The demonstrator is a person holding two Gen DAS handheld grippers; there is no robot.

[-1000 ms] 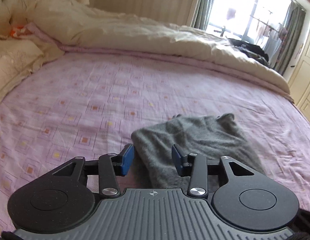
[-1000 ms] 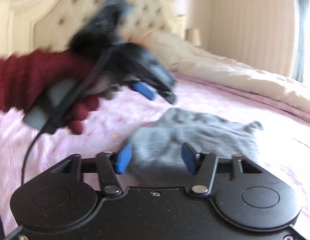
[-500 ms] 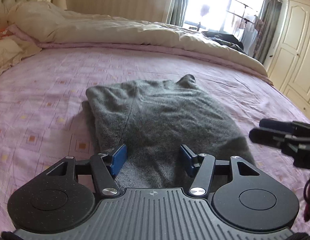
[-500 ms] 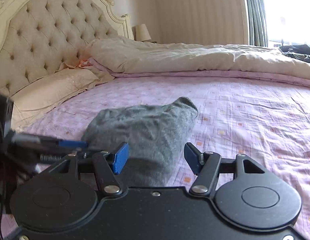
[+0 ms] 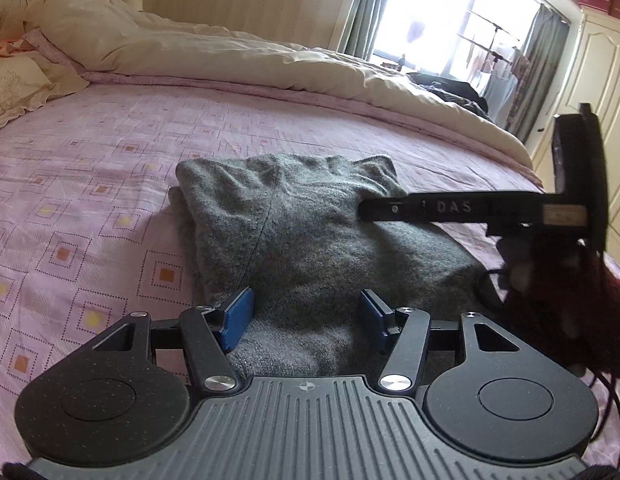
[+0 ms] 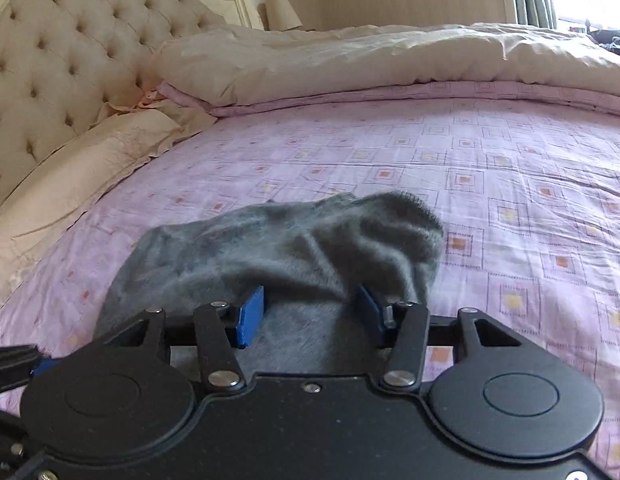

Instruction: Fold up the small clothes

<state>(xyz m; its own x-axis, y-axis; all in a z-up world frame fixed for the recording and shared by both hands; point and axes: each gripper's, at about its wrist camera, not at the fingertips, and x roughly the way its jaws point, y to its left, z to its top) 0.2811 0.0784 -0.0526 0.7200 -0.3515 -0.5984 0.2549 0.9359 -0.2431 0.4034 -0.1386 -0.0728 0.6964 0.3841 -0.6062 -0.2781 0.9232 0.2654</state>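
Observation:
A grey knit garment (image 5: 306, 236) lies folded on the pink patterned bed sheet (image 5: 90, 168). My left gripper (image 5: 306, 320) is open, its blue pads over the garment's near edge. My right gripper (image 6: 310, 312) is open, with the garment (image 6: 294, 248) bunched between and over its blue pads. In the left wrist view the right gripper (image 5: 369, 210) reaches in from the right, low over the garment's far right part, held by a hand in a dark red sleeve (image 5: 589, 312).
A cream duvet (image 5: 230, 56) is piled along the far side of the bed. A tufted headboard (image 6: 62, 60) and a cream pillow (image 6: 70, 184) are at the left. A wardrobe (image 5: 589, 80) and a bright window stand beyond the bed.
The right gripper has moved in over the garment, and the cloth now bunches up around its pads. The left gripper has held near the garment's near edge, turning slightly.

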